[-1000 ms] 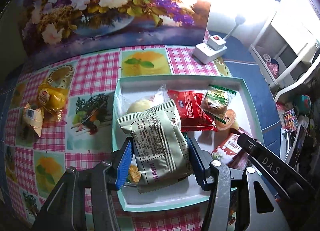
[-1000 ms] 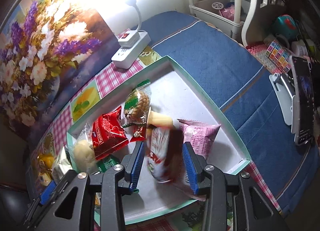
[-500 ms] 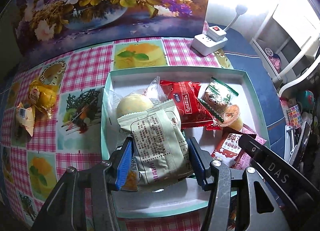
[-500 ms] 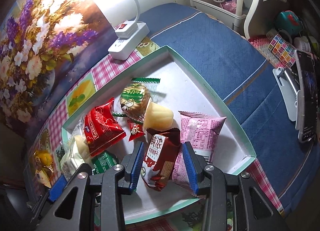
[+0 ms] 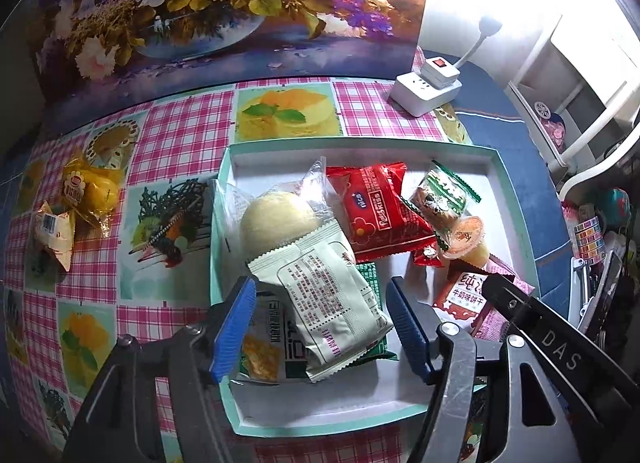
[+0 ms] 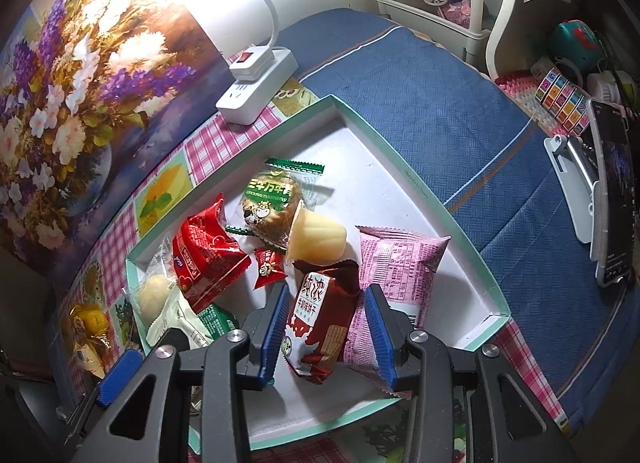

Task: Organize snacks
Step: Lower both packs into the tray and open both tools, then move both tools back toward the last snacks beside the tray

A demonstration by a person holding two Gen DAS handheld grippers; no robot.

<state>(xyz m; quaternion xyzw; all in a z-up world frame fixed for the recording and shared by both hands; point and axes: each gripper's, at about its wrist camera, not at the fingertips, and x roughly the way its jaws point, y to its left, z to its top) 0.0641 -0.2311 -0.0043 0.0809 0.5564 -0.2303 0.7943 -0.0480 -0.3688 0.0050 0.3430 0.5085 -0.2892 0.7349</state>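
Hovering over the teal-rimmed tray (image 5: 516,199), the left hand-held gripper (image 5: 320,323) is opening; the pale green snack packet (image 5: 328,303) lies between its blue pads, untouched, on other packets in the tray. The right hand-held gripper (image 6: 324,327) pinches the dark red biscuit packet (image 6: 320,319) inside the tray, beside the pink packet (image 6: 396,275). Left of the tray, two yellow snacks (image 5: 88,191) rest on the table (image 5: 176,135).

Snack packets (image 5: 328,303) in tray (image 5: 360,145), two packets (image 5: 72,215) left outside
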